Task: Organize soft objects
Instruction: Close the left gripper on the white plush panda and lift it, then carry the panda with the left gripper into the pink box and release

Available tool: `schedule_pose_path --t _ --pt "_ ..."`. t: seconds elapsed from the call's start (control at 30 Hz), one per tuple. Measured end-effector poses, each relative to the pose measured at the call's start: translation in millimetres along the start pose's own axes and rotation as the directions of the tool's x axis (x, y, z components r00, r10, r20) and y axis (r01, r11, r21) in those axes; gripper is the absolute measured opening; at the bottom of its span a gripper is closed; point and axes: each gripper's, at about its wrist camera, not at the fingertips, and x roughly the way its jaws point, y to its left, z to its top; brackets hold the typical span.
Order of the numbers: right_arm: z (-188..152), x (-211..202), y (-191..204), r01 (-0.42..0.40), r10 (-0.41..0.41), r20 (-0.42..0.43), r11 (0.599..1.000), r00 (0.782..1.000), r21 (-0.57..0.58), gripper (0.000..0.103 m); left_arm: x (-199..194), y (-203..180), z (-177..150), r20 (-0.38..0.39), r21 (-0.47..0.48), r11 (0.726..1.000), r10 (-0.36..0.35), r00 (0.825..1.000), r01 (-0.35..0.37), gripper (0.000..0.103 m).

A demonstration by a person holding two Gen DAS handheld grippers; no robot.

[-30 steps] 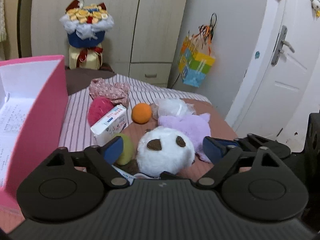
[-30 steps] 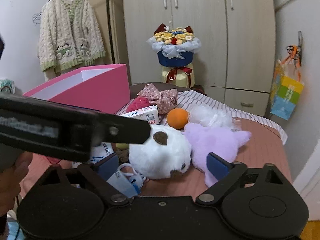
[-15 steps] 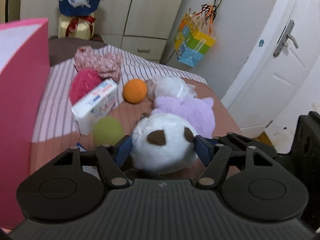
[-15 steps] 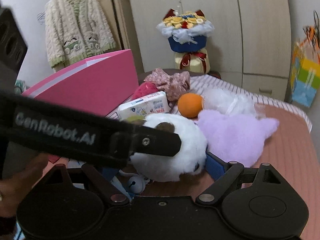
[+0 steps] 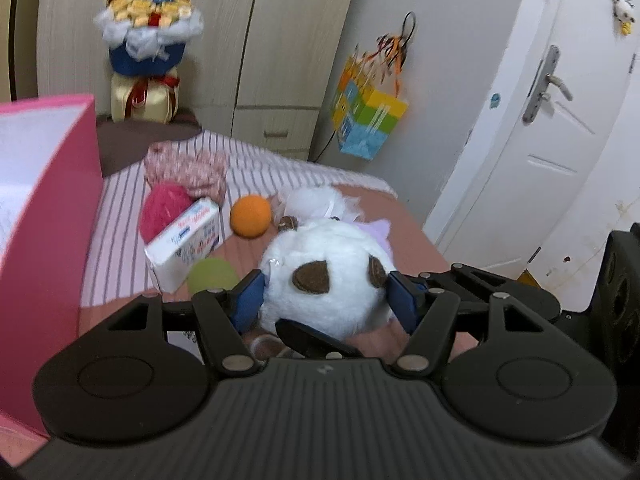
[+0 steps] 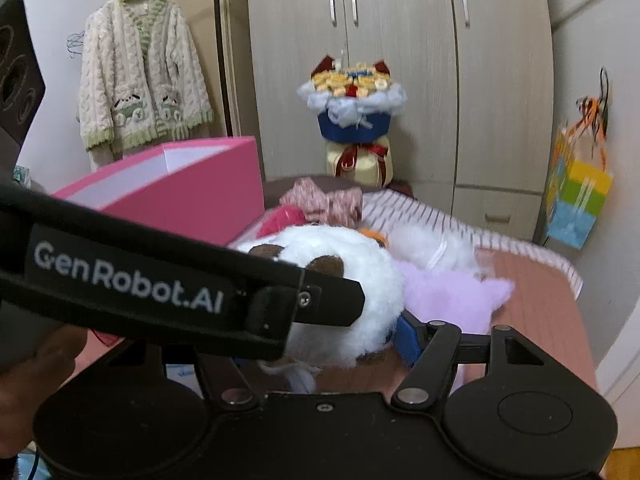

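Note:
A white plush panda head point(image 5: 326, 280) with brown ears sits between the blue pads of my left gripper point(image 5: 325, 300), which is shut on it and holds it above the bed. In the right wrist view the panda point(image 6: 340, 280) also lies between my right gripper's fingers; the right blue pad point(image 6: 406, 338) touches it, the left pad is hidden behind the left gripper's body. A purple plush point(image 6: 452, 296), a white fluffy toy point(image 5: 316, 202), an orange ball point(image 5: 251, 216), a green ball point(image 5: 212, 276) and a pink ball point(image 5: 166, 208) lie on the bed.
An open pink box point(image 5: 52, 216) stands at the left on the bed. A tissue pack point(image 5: 186, 242) and a floral cloth point(image 5: 186, 168) lie beside the balls. A bouquet point(image 6: 354, 120), wardrobe and door are behind. The bed edge is at the right.
My left gripper has closed on the panda head and lifted it off the bed, uncovering the green ball. The right gripper has moved in close to the panda.

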Motion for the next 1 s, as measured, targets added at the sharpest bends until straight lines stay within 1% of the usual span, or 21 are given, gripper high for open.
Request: schedule_pose_path --t 0.13,0.27,0.4,0.53,0.63,0.7,0.87,1.0 --pt "10 -17 6 0.009 -0.009 0.037 1.000 0.999 -0.002 0.072 -20 -9 5 0.042 0.033 0.999 -0.008 0.999 0.006 0.066" --pt "19 -34 14 0.041 -0.038 0.083 0.999 0.996 -0.024 0.072 -37 -18 10 0.079 0.068 0.998 -0.016 0.997 0.011 0.066" --pt "24 -47 23 0.052 -0.048 0.089 0.998 0.995 -0.034 0.072 -52 -26 10 0.089 0.087 0.996 -0.004 0.996 -0.004 0.066" --pt "29 -56 30 0.049 -0.048 0.053 0.998 0.997 -0.025 0.072 -63 -29 10 0.070 0.077 0.997 0.004 0.998 -0.009 0.066" --pt "31 -63 36 0.047 -0.047 0.018 0.998 0.999 -0.029 0.072 -71 -28 9 0.031 0.060 0.998 -0.004 1.000 0.002 0.066" --pt "32 -66 40 0.039 -0.039 -0.029 0.999 0.999 -0.021 0.072 -75 -25 7 -0.005 0.037 0.999 -0.012 1.000 0.012 0.066" --pt "28 -71 56 0.006 -0.005 -0.121 1.000 0.993 0.009 0.072 -90 -13 -4 -0.071 -0.005 1.000 -0.022 0.997 0.022 0.066" --pt "21 -78 77 -0.020 0.018 -0.149 1.000 0.989 -0.011 0.073 -109 -2 -17 -0.098 -0.028 0.999 -0.020 0.995 0.018 0.066"
